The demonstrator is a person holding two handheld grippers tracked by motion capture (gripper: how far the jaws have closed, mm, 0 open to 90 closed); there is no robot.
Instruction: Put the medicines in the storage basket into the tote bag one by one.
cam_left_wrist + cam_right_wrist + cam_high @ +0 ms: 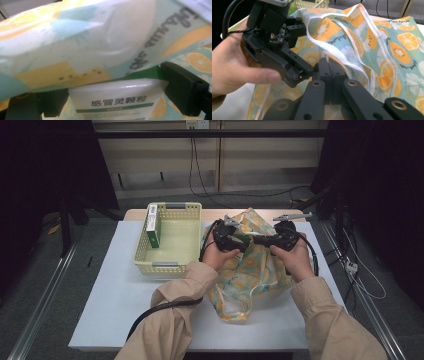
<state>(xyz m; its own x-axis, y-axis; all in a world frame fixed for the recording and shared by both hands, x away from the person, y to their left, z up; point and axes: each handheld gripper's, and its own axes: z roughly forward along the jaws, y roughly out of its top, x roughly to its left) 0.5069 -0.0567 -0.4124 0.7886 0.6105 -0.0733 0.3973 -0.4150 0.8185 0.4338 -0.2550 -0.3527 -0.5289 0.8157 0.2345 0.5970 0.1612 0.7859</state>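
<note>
A thin bag printed with orange and kiwi slices point(255, 272) lies on the white table point(120, 300), right of centre. Both grippers meet above it, tips towards each other. My left gripper point(244, 241) reaches under the bag's raised edge point(95, 37) and has a white and green medicine box point(117, 100) between its two black jaws, which press on the box's sides. My right gripper point(329, 71) is shut on a fold of the bag's fabric point(387, 50) near its white-trimmed opening. In the right gripper view, a hand holds the left gripper's body close at the left.
A pale yellow-green basket point(172, 206) stands at the back left of the table, with a green box point(153, 226) upright against its left wall. The bag's handles trail towards the front edge. Cables run off both grippers.
</note>
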